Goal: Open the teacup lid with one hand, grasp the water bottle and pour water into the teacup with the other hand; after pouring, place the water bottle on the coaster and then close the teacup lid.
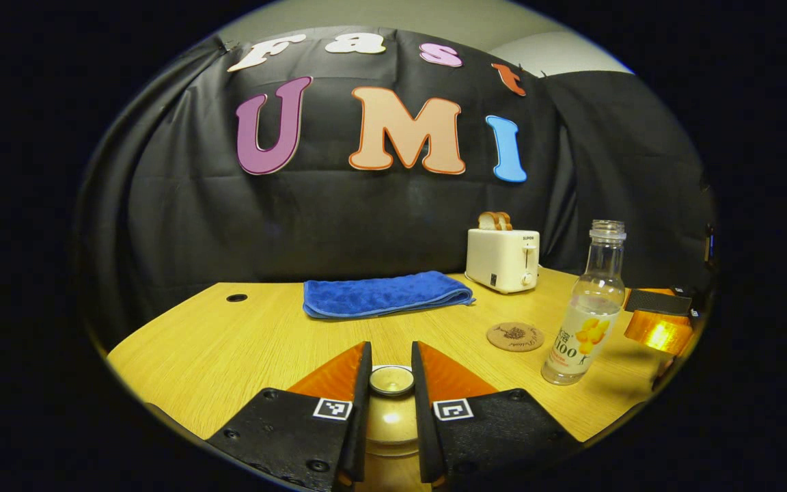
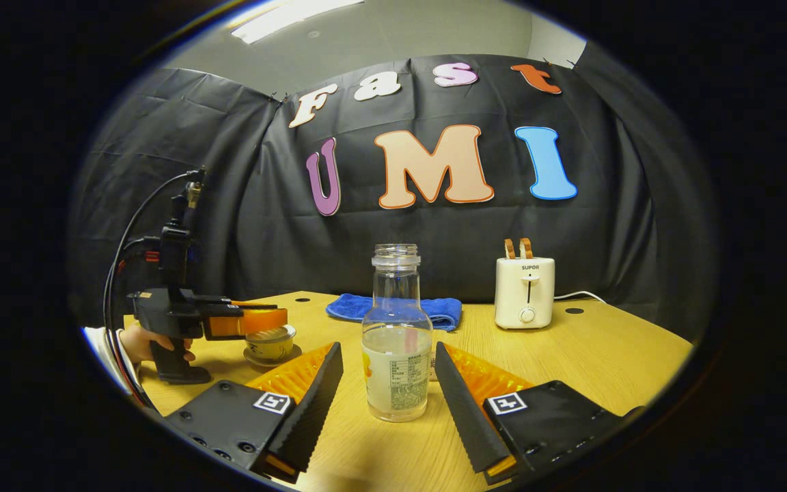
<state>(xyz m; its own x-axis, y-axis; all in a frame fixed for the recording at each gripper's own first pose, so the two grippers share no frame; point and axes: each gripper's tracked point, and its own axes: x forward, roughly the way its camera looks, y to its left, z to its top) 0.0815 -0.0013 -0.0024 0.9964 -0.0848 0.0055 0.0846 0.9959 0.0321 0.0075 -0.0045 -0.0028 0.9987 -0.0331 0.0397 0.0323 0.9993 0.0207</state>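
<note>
Left gripper view: left gripper [image 1: 391, 383] low over the table [image 1: 229, 348], its fingers [image 1: 359, 389] set close on either side of the teacup lid [image 1: 391, 380]; whether the pads press the lid's knob cannot be told. Teacup [image 1: 391, 427] sits below, between the fingers. Taking the bottle [image 1: 588, 307] as landmark: it stands upright, uncapped, part full, with a yellow fruit label; the large digits look like "100", the rest is too small to read. Coaster [image 1: 515, 336] lies just left of the bottle, bare. Toaster [image 1: 503, 258] stands behind the coaster, bread in its slots, a small brand mark on top too fine to read here. Blue towel [image 1: 383, 294] lies folded well left of the bottle. Right gripper [image 1: 660, 321] shows just right of the bottle.

Right gripper view: right gripper [image 2: 389, 383] released, fingers [image 2: 315, 403] spread wide on both sides of the bottle [image 2: 396, 342], apart from it. Fine print on the label's back, unreadable. Toaster [image 2: 525, 292] right of and behind the bottle, marked "SUPOR". Towel [image 2: 393, 309] behind the bottle. Teacup [image 2: 270, 345] well left of the bottle, on its saucer, with the left gripper [image 2: 257, 320] at its top and a hand [image 2: 144, 344] on the handle.
</note>
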